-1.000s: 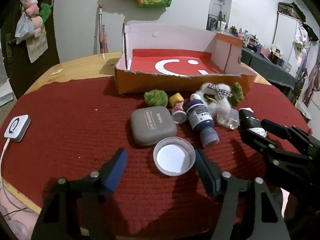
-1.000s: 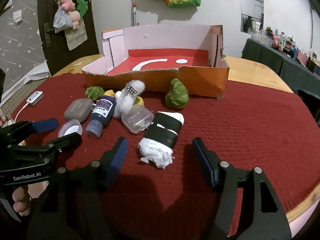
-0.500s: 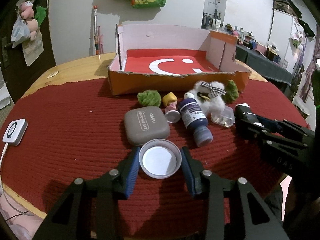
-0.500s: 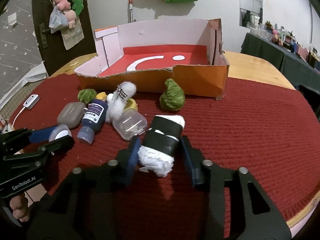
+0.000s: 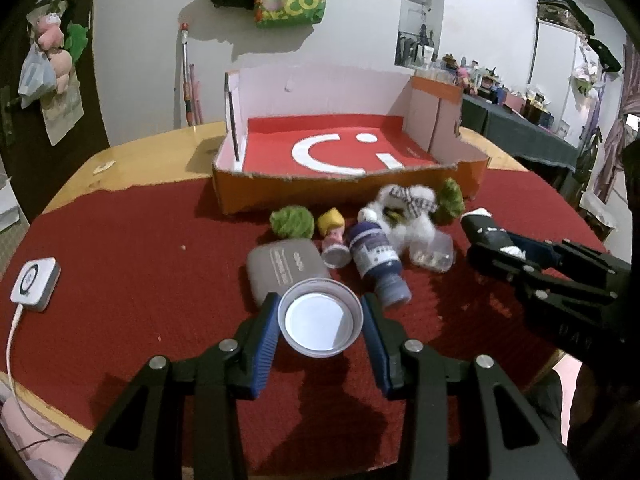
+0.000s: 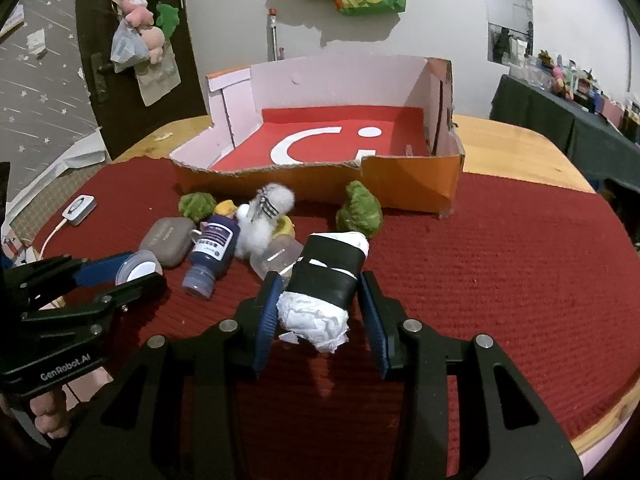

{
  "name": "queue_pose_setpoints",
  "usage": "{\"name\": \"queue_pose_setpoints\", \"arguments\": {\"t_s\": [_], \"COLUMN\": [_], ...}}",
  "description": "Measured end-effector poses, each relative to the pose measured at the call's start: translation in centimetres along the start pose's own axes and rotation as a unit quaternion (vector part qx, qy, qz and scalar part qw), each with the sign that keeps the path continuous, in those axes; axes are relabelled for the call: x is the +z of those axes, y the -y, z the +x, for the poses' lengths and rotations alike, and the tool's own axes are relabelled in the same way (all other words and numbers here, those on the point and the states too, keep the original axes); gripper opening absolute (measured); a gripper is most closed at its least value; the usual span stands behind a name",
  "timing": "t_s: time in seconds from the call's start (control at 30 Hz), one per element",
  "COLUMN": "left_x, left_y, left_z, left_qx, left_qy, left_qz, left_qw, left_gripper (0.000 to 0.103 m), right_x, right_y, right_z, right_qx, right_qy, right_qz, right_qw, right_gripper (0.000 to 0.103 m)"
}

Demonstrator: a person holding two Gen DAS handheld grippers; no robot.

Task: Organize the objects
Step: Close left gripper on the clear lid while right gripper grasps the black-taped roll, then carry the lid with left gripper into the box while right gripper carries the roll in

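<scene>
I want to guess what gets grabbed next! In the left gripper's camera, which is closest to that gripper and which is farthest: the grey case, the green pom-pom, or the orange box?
1. Grey case, just behind the left gripper.
2. Green pom-pom, farther back, before the box.
3. Orange box, at the back.

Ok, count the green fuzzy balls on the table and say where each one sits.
2. One green ball lies left of the yellow-haired figurine, behind the grey case. The other green ball sits against the box front, near its right corner. More could hide behind the clutter.
</scene>
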State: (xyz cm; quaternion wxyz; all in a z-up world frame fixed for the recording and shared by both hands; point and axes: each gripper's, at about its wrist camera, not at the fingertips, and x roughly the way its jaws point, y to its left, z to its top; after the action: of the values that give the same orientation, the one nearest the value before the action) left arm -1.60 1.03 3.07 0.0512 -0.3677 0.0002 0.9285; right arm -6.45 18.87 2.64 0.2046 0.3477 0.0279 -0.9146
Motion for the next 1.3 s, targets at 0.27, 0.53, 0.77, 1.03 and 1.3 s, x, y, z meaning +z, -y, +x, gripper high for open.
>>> {"name": "queue_pose_setpoints", "arguments": {"t_s": [0.27, 0.53, 0.77, 1.03, 1.3], "left_x": [1.9, 4.6, 6.6, 8.7, 10.6], "left_y": [0.0, -0.4, -0.7, -0.4, -0.3], "left_z": [0.0, 0.2, 1.1, 2.2, 4.1], "left_qx": [0.0, 0.0, -0.009, -0.019, -0.019], "left_qy": [0.011, 0.025, 0.027, 0.032, 0.024], "left_qz": [0.008, 0.011, 0.01, 0.013, 0.012], "left_qw": [0.9999, 0.9996, 0.9995, 0.9992, 0.9995], "left_gripper": [0.042, 0.042, 0.042, 0.042, 0.042], "right_x": [0.9, 2.7, 4.2, 5.8, 7.6], "right_y": [-0.1, -0.4, -0.5, -0.3, 0.3], "right_z": [-0.5, -0.7, -0.5, 0.2, 1.4], "right_qx": [0.011, 0.021, 0.032, 0.036, 0.043], "right_qy": [0.005, 0.011, 0.015, 0.017, 0.016], "right_qz": [-0.004, -0.017, -0.02, -0.023, -0.024], "right_qw": [1.0, 1.0, 0.999, 0.999, 0.999], "right_gripper": [0.038, 0.038, 0.038, 0.037, 0.036]}}
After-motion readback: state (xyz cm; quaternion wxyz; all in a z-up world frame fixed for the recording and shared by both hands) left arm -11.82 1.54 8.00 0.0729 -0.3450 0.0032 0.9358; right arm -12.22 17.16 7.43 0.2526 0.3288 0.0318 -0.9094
